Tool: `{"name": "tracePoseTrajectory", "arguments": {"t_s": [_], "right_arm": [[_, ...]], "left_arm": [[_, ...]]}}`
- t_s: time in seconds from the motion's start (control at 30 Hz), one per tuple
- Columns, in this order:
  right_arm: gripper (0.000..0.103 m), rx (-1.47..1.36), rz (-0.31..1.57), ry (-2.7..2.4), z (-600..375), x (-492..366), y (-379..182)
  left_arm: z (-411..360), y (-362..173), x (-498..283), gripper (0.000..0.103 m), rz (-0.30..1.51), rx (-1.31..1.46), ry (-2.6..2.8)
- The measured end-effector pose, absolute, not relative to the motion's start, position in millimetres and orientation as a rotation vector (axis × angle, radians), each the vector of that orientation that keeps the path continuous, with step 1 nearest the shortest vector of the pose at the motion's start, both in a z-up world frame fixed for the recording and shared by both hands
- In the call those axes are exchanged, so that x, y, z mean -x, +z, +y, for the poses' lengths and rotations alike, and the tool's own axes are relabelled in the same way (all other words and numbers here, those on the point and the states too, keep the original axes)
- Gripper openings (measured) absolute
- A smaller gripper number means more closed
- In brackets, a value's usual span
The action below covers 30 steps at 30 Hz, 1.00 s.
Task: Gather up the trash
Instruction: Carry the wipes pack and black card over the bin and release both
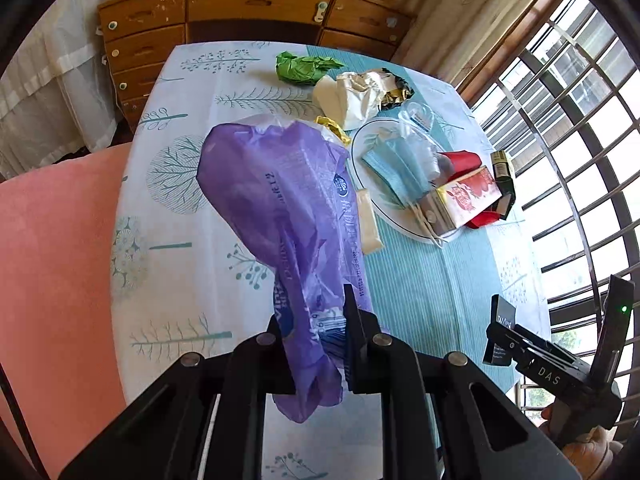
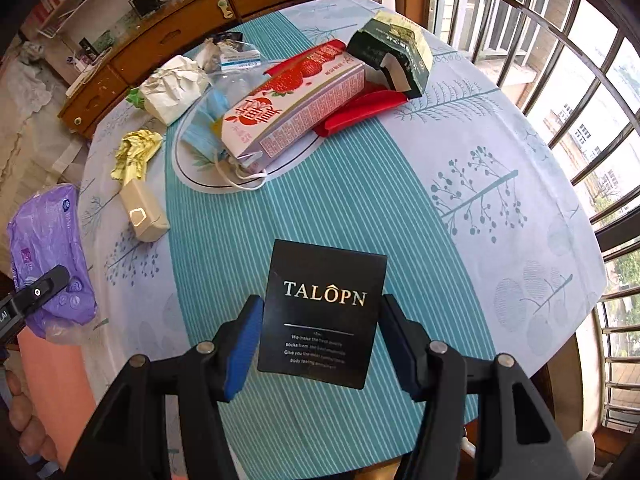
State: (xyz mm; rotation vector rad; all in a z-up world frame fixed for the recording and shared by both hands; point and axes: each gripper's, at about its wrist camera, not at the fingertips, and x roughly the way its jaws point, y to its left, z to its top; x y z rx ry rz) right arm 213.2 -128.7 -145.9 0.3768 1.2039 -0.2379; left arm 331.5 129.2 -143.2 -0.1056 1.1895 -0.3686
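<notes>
left gripper [image 1: 318, 344]: clamped on crumpled purple plastic bag [image 1: 272, 200], frame centre
right gripper [image 2: 320, 344]: pinching black TALOPN cardboard card [image 2: 324, 312], lower centre

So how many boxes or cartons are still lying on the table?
3: strawberry carton across the plate, dark green box behind it, small beige box left of the plate. Others may hide under the pile.

Boxes – strawberry carton [image 2: 294, 114], dark green box [image 2: 394, 54], beige box [image 2: 143, 216]; one plate [image 2: 200, 178] – one black card [image 2: 324, 312].
</notes>
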Motion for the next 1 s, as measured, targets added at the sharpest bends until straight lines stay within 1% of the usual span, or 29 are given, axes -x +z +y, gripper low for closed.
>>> {"name": "tracePoseTrajectory", "arguments": {"t_s": [0.2, 0.43, 0.57, 0.77, 1.0], "right_arm": [[0.059, -0.335, 1.153, -0.093, -136.7, -177.2, -109.2], [0.059, -0.285, 1.108, 0.086, -155.9, -125.2, -85.6], [0.059, -0.285, 1.103, 0.159, -175.9, -90.1, -81.9], [0.059, -0.325, 1.146, 0.232, -206.3, -42.3, -99.7], [0.059, -0.338, 1.239, 0.238, -216.3, -0.6, -146.1]], "left_arm": [[105.8, -118.6, -255.0, 0.012, 1.145, 0.083, -0.326], [54.8, -90.6, -159.9, 0.013, 1.07, 0.072, -0.274], [25.0, -81.3, -108.4, 0.013, 1.05, 0.061, -0.242], [-13.1, -85.4, -40.3, 0.013, 1.06, 0.021, -0.218], [-33.2, -124.0, 4.9, 0.013, 1.181, -0.027, -0.22]]}}
